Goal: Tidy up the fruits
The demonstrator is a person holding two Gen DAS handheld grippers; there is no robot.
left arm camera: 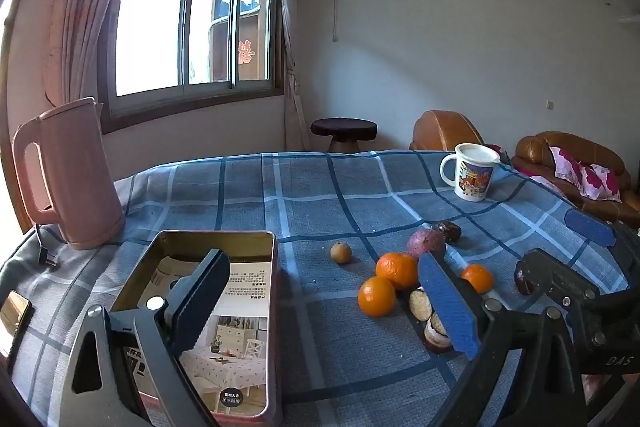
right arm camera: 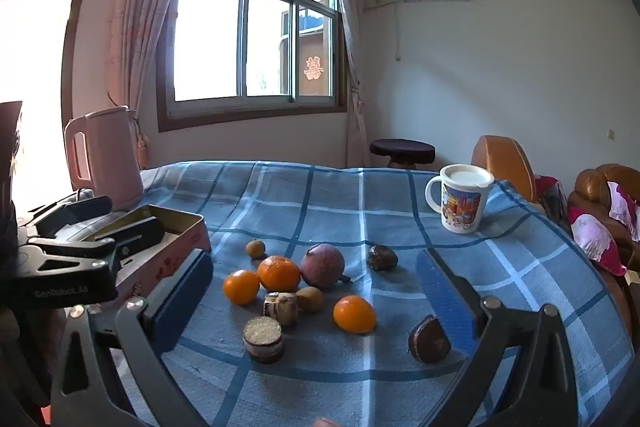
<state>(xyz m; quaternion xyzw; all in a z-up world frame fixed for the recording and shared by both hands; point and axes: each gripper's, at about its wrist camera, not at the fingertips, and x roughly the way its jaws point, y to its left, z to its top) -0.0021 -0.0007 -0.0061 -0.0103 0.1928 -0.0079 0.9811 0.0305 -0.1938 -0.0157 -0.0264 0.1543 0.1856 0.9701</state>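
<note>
Where "DAS" shows, right hand-held gripper (left arm camera: 560, 263), jaws apart

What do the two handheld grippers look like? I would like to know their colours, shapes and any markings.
The left gripper and the right gripper are alike: black angular frames with triangular cut-outs and silver round bolt heads. Each has two flat rectangular fingers faced with blue ribbed pads. Small pale lettering runs along the body of each, too blurred to read. No cables or sleeves are visible.

Daylight poured through the window (left arm camera: 192, 27), blowing out its panes and the left edge, while the tablecloth (right arm camera: 360, 211) lay dim, fruit cast soft shadows, and fisheye distortion curved the walls.
</note>
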